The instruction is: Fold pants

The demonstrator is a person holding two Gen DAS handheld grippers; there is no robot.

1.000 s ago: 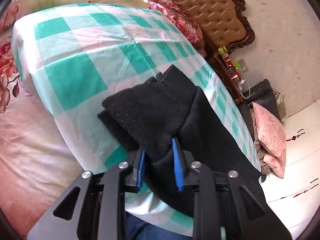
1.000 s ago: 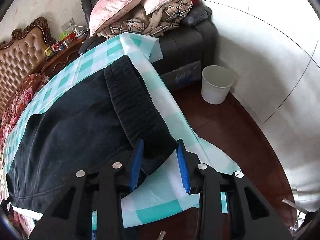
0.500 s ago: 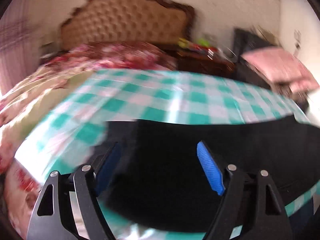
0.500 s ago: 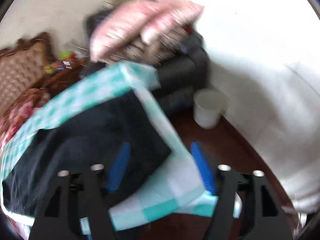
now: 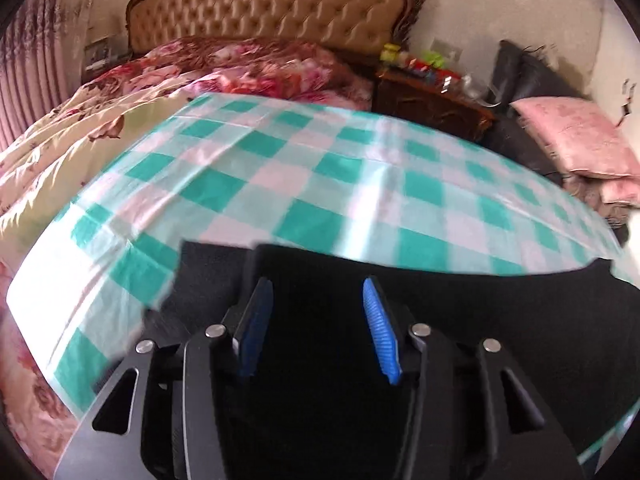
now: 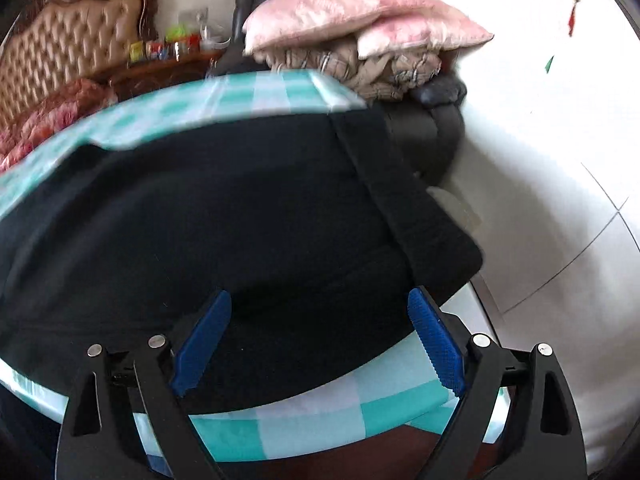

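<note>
Black pants (image 5: pixel 472 320) lie flat along the near edge of a green-and-white checked cloth (image 5: pixel 320 168) on the bed. My left gripper (image 5: pixel 318 284) hovers over their left end with its jaws apart and closing. The dark fabric lies under and between the blue pads (image 5: pixel 378 332), which do not press on it. In the right wrist view the pants (image 6: pixel 240 208) fill the middle, with a ribbed band (image 6: pixel 404 204) along their right end. My right gripper (image 6: pixel 320 294) stands over the near hem with its jaws wide and still opening, gripping nothing.
A tufted headboard (image 5: pixel 272 4) and a floral quilt (image 5: pixel 248 68) lie beyond the checked cloth. A wooden nightstand (image 5: pixel 432 96) with small bottles stands beside a dark sofa (image 6: pixel 432 128) piled with pink pillows (image 6: pixel 360 12). A white wall (image 6: pixel 560 160) is at the right.
Both grippers have let go of the folded pants edges and their jaws have parted. Both views have swung round and are blurred. The left jaws are narrower than half a second ago.
</note>
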